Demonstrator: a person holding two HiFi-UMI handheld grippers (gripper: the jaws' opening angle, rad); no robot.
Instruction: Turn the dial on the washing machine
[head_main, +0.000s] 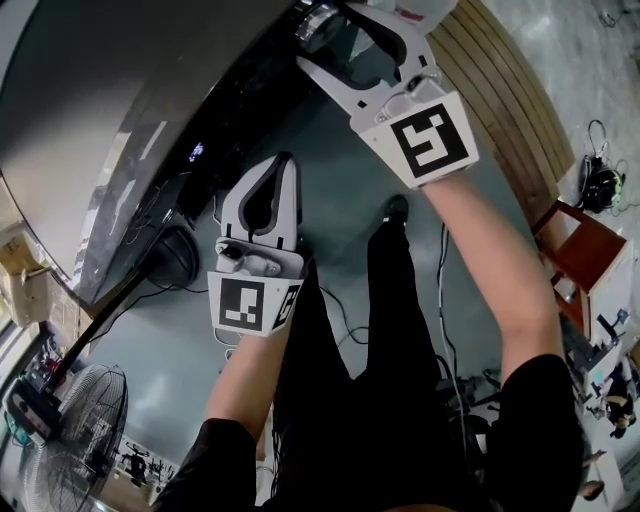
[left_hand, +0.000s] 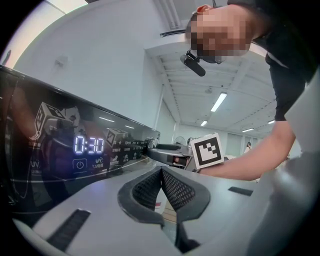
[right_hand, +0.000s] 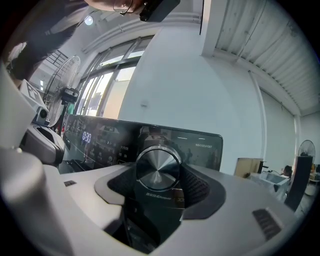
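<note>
Currently: right gripper (right_hand: 160, 181) is on the dial (right_hand: 158, 166), which sits on the dark control panel (right_hand: 200, 142) of the washing machine (head_main: 120, 100). In the head view the dial is at 12 o'clock, at the top edge. In the right gripper view the chrome dial fills the gap between the fingers, one pad (right_hand: 197, 187) at its 3 o'clock side and the other at its 9 o'clock side. Both look pressed to the rim, so I read this as a grip on the dial. Left gripper (left_hand: 161, 174): fingers closed on each other, nothing between them, held clear of the machine at about 7 o'clock from the right gripper in the head view. Display (left_hand: 89, 144) is lit and reads 0:30, with a power symbol below it. Progress, as a judgement: approach and grasp look done, and the turn itself is what remains. No view shows a pointer mark on the dial, so I cannot tell whether any rotation has been made. The next move likely calls for a wrist roll about the dial's axis, with even pressure so the pads do not slip on the smooth rim. Containers: drum and door are not in view, contents unknown. A fan (head_main: 70, 440) stands on the floor at 8 o'clock.
</note>
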